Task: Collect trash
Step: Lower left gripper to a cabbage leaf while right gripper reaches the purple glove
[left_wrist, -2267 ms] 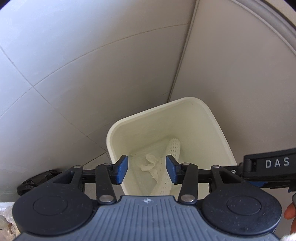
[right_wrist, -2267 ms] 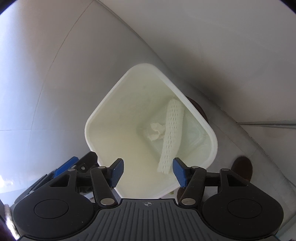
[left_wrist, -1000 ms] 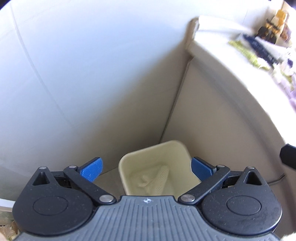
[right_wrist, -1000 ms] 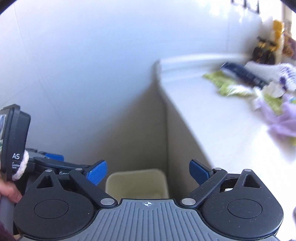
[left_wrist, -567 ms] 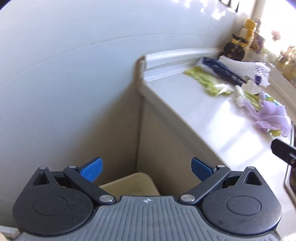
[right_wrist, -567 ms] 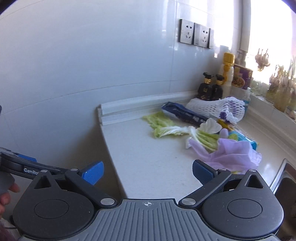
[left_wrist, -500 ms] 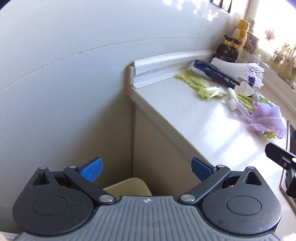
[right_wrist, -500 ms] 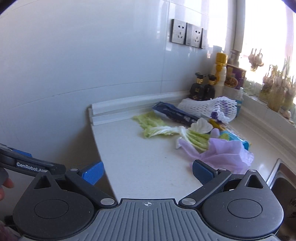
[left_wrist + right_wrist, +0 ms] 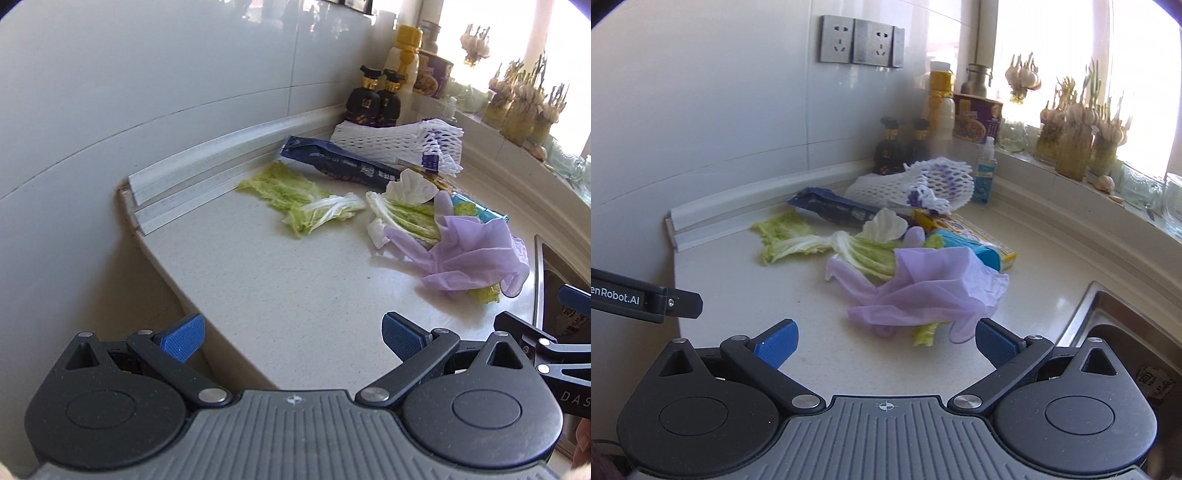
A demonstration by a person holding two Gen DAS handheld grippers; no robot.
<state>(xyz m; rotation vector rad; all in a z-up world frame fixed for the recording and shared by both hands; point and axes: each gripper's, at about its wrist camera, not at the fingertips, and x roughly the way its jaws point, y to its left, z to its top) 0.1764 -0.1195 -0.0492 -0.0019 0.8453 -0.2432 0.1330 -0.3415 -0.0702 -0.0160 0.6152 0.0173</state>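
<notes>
Both the left gripper (image 9: 291,338) and right gripper (image 9: 885,341) hang spread and empty over the surface (image 9: 798,354). The purple glove (image 9: 923,291) lies at twelve o'clock of the right one; pinch its bunched middle, avoiding the cabbage leaves (image 9: 857,251) beneath.

Strong daylight pours through the window (image 9: 1071,55) at the right, blown out to white. The wall (image 9: 110,92) sits in grey shade. The counter (image 9: 775,295) shines softly. Fisheye bending curves the edges; far bottles (image 9: 905,147) look hazy.
</notes>
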